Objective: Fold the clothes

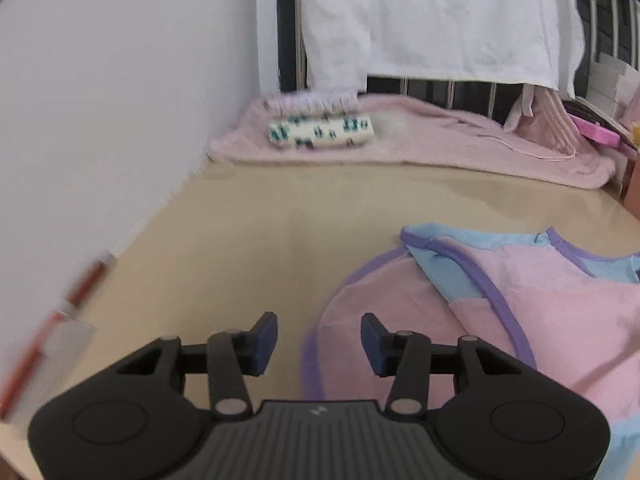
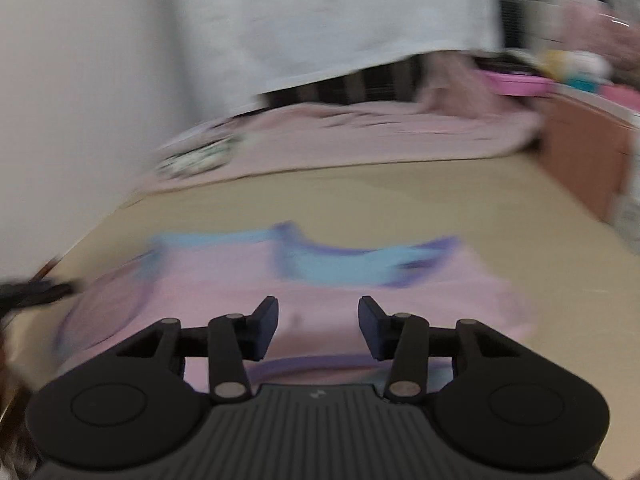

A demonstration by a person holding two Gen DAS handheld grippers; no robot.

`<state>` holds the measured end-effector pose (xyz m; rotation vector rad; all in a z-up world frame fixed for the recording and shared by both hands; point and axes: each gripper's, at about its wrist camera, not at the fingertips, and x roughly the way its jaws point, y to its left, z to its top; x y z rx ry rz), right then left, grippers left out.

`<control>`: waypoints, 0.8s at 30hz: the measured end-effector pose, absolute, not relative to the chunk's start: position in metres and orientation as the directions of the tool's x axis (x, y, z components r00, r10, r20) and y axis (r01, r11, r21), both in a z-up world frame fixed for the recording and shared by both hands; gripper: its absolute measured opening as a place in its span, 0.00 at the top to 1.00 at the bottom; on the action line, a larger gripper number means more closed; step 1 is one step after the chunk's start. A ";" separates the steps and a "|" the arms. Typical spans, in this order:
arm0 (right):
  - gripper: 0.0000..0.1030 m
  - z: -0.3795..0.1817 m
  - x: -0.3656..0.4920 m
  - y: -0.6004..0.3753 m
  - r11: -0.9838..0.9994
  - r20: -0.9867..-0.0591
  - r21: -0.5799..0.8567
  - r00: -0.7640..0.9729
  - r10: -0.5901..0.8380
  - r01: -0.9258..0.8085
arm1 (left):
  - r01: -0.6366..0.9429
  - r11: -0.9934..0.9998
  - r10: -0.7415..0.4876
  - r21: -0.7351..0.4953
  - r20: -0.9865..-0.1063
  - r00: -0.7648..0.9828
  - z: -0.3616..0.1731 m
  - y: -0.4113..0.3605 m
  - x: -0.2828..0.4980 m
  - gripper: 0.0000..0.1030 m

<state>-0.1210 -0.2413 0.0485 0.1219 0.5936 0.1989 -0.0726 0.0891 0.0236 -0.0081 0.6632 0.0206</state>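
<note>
A pink garment (image 1: 520, 304) with light blue panels and purple trim lies partly folded on the beige table (image 1: 248, 240). My left gripper (image 1: 319, 340) is open and empty, above the garment's left purple edge. The same garment (image 2: 320, 292) lies flat and blurred in the right wrist view. My right gripper (image 2: 318, 328) is open and empty, just above the garment's near pink part. The left gripper (image 2: 28, 294) shows as a dark blur at the left edge of that view.
A pink towel (image 1: 420, 140) with a rolled white patterned cloth (image 1: 320, 132) lies at the back of the table. A white cloth (image 1: 440, 20) hangs behind it. A white wall (image 1: 100, 100) runs along the left. A brown box (image 2: 580, 152) and pink items (image 2: 516, 82) stand at the right.
</note>
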 end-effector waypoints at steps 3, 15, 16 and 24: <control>0.56 0.039 -0.117 -0.213 0.970 -0.554 0.138 0.796 0.245 -0.203 | -0.054 0.999 0.039 -0.006 -0.610 0.791 0.015 0.085 -0.068 0.98; 0.52 0.014 -0.114 -0.188 0.982 -0.610 0.062 0.772 0.177 -0.176 | -0.463 0.885 0.418 0.048 -0.520 0.745 0.015 0.126 -0.099 0.90; 0.49 0.014 -0.114 -0.185 0.983 -0.614 0.057 0.770 0.173 -0.176 | -0.458 0.888 0.412 0.037 -0.504 0.759 0.022 0.129 -0.099 0.88; 0.34 0.012 -0.113 -0.177 0.982 -0.618 0.038 0.767 0.169 -0.186 | 0.039 0.993 0.035 0.111 -0.599 0.800 0.042 0.090 -0.021 0.63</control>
